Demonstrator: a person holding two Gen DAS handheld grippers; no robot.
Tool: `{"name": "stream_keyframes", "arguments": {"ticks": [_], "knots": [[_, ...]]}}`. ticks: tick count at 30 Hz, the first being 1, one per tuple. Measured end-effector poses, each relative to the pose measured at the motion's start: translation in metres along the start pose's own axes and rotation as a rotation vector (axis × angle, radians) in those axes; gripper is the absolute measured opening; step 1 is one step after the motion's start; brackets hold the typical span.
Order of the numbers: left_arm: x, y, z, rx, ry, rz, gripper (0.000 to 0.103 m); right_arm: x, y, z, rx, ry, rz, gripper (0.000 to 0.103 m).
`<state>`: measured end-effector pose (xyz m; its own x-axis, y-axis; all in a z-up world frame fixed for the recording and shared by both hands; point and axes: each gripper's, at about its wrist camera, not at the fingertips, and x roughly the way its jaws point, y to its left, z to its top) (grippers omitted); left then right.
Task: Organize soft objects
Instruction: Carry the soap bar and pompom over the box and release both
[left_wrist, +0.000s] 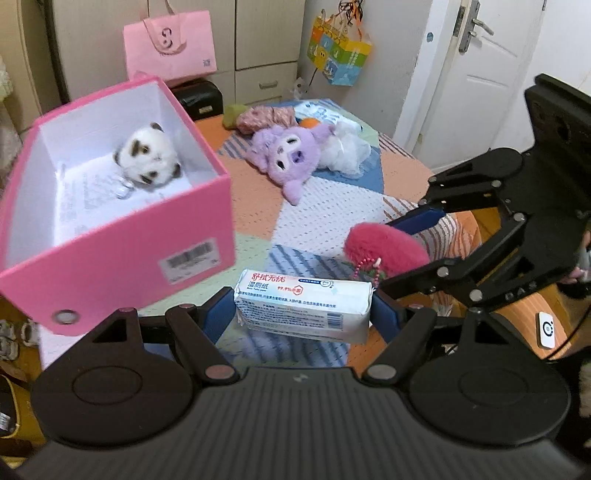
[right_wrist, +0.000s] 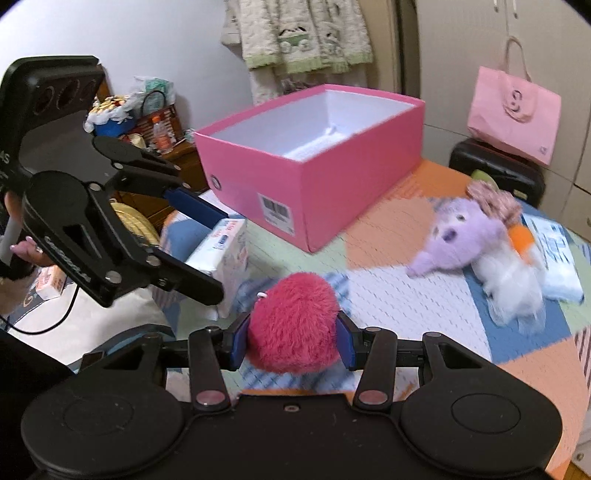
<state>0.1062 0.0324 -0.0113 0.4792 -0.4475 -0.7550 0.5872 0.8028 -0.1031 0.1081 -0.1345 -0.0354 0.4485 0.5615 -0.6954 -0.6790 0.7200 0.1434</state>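
Our left tongs (left_wrist: 303, 314) clamp the wipes pack (left_wrist: 303, 308) across its long axis; right tongs (right_wrist: 293, 341) clamp the pink pompom (right_wrist: 293, 325). The box (right_wrist: 314, 184) lies ahead, nearer our left.

Panda plush (left_wrist: 147, 157) in box (left_wrist: 122, 254); purple plush (left_wrist: 286, 155) right of box, on quilt (left_wrist: 317, 218).

purple plush (right_wrist: 458, 236) motion-blurred; pink box (left_wrist: 110, 206) corner cropped.

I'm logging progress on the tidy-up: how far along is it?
Done: one panda plush lies in the pink box. In hand: left gripper holds a wet-wipes pack, right gripper a red fluffy toy. Left: the purple plush and white plush on the bedspread.
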Motion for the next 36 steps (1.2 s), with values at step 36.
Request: {"name": "stream_keyframes", "arguments": {"ticks": [36], "knots": [[0.022,0.169,0.110,-0.095,-0.191,0.163,0.077,0.142,-0.077,0.233,0.102,-0.022,0.023,0.053]]}}
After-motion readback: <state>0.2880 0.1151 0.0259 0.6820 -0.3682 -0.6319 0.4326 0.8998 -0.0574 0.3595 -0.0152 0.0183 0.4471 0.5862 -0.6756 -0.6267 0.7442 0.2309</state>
